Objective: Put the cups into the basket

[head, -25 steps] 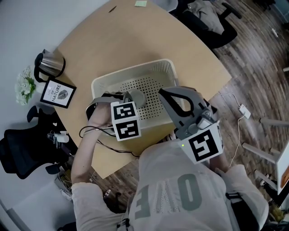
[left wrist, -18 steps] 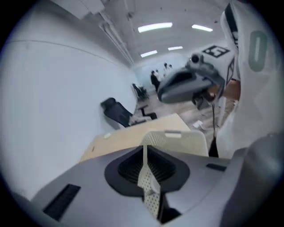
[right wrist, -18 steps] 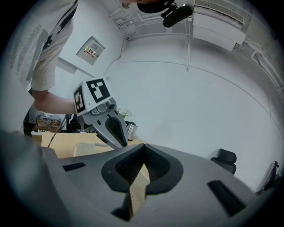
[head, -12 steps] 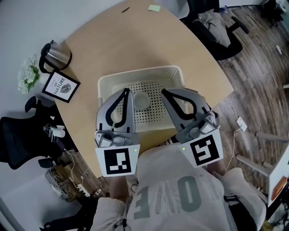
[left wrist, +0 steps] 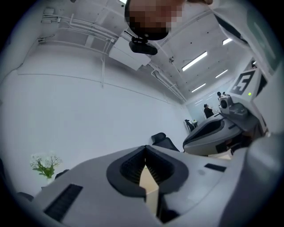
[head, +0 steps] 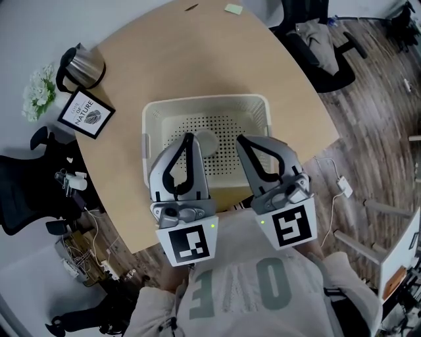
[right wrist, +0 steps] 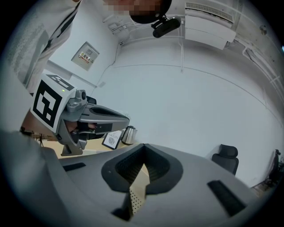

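A cream perforated basket (head: 152, 116) stands on the round wooden table (head: 164, 59). One grey cup (head: 206, 140) lies on the basket's floor, near the middle. My left gripper (head: 189, 137) and right gripper (head: 239, 139) are held side by side over the basket's near wall, tips pointing into it. Both are shut, with nothing between the jaws. The left tip is just left of the cup and does not touch it. In the left gripper view my left gripper (left wrist: 146, 155) shows its jaws meeting, with only table seen through the slit. The right gripper view shows the same of my right gripper (right wrist: 143, 154).
At the table's far left stand a steel kettle (head: 84, 64), a framed picture (head: 83, 113) and white flowers (head: 36, 99). A green sticky note (head: 233, 9) lies at the far edge. Black office chairs (head: 316, 39) stand beyond and left of the table.
My left gripper has drawn back from the grey cup in the basket, turned upright and come beside the right one. The cup stays in the basket. The right gripper has barely moved.
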`<state>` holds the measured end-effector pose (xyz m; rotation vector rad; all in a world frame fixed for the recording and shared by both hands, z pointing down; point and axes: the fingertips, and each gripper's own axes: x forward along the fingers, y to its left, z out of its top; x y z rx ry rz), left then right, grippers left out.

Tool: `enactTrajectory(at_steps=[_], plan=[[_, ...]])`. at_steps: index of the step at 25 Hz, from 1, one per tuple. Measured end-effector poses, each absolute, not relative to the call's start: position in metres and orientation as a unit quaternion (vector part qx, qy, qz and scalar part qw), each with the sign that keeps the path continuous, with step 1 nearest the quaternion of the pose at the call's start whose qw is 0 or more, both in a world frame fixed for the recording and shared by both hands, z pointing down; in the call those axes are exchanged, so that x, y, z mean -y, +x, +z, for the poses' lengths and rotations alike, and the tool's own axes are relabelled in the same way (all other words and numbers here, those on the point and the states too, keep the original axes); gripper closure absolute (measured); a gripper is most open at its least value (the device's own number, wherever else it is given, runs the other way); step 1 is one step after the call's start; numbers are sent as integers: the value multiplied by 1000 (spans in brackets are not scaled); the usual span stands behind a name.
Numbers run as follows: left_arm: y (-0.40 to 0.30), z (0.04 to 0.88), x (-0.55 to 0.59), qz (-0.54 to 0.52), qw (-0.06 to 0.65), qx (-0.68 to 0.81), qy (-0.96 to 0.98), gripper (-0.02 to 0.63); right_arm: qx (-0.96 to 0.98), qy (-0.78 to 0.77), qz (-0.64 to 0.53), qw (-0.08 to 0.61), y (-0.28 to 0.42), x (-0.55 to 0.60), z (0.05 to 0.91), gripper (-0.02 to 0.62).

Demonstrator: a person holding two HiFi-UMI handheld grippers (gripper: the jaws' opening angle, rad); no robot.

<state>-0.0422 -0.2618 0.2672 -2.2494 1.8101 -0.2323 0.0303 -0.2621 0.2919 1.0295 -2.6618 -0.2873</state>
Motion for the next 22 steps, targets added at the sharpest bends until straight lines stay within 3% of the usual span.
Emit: enactTrajectory(at_steps=[22], plan=[[-86, 279, 259, -94, 103, -665, -733, 597, 918, 350, -107, 151, 32, 259, 300, 597]])
